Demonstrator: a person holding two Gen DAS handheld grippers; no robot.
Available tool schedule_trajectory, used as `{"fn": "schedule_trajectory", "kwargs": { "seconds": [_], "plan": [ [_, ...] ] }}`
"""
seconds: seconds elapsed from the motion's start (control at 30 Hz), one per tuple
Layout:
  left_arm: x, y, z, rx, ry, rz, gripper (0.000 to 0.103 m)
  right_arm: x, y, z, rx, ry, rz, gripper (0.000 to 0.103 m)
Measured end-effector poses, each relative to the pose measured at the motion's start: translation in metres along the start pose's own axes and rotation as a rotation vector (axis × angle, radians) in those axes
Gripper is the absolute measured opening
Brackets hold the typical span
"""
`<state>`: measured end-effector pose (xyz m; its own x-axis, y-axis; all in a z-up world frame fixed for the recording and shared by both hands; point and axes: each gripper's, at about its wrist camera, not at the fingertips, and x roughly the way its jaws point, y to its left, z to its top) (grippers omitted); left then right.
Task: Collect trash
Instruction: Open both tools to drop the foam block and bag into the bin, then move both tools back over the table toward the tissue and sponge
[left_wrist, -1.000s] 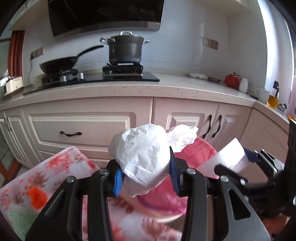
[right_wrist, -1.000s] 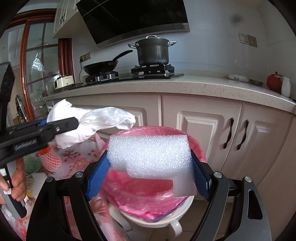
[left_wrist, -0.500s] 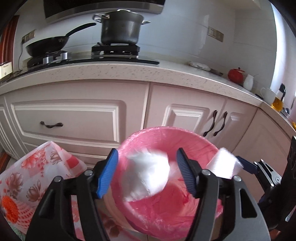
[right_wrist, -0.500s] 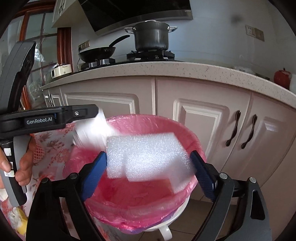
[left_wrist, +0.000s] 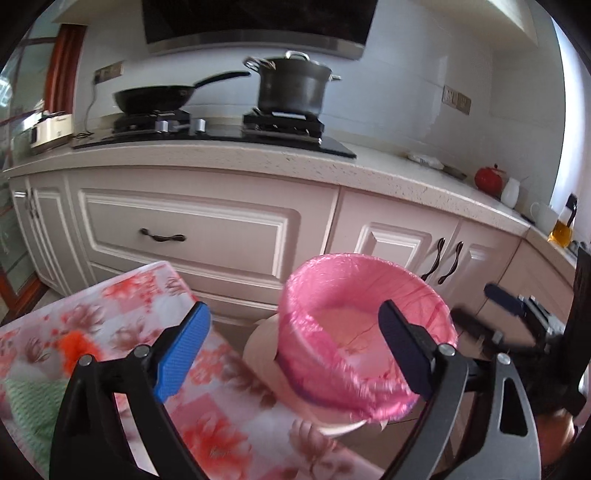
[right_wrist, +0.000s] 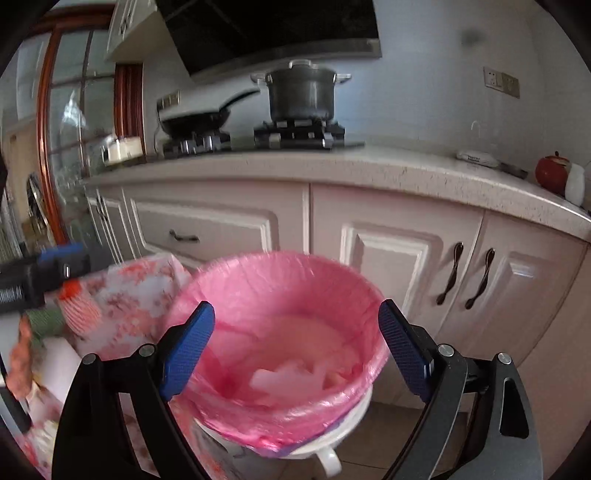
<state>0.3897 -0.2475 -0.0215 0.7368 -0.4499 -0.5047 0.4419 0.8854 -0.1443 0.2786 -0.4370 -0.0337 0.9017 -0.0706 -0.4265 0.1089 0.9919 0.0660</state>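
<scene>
Left of the pink-lined bin, the left gripper has just been opening; its jaws stand spread with nothing between them, consistent with a release over the bin. The floral tablecloth lies left of the bin. Directly above the bin, the right gripper is spread and empty. The white trash lies inside the bin, below both grippers.

My left gripper and right gripper look alike: black angular frames with triangular cut-outs, silver screw heads at the joints, and blue cross-hatched pads lining the fingers. From the right camera, blurred white lettering marks the left gripper's black body.
</scene>
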Motion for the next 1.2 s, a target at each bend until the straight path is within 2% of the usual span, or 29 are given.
{"fn": "schedule_trajectory", "kwargs": {
  "seconds": [0.27,0.5,0.73,0.8,0.93,1.03,1.2],
  "plan": [
    [-0.112,0.053,-0.048,0.032,-0.059,0.149,0.098,-0.059,0.039,-0.005,0.025,-0.032,0.091,0.085],
    [-0.206,0.108,-0.116,0.021,-0.007,0.302,0.098,-0.082,0.112,-0.039,0.006,0.057,0.23,0.085],
    [-0.285,0.152,-0.18,0.014,0.059,0.451,0.098,-0.096,0.18,-0.085,-0.021,0.149,0.316,0.085],
    [-0.301,0.162,-0.196,-0.017,0.069,0.456,0.098,-0.098,0.194,-0.097,-0.03,0.189,0.344,0.085],
    [-0.318,0.171,-0.23,-0.062,0.099,0.461,0.098,-0.103,0.22,-0.117,-0.075,0.234,0.338,0.085],
    [-0.318,0.176,-0.253,-0.063,0.134,0.498,0.098,-0.102,0.229,-0.131,-0.085,0.267,0.334,0.085],
    [-0.307,0.188,-0.269,-0.107,0.193,0.513,0.098,-0.091,0.236,-0.146,-0.088,0.331,0.313,0.085]
  ]
}}
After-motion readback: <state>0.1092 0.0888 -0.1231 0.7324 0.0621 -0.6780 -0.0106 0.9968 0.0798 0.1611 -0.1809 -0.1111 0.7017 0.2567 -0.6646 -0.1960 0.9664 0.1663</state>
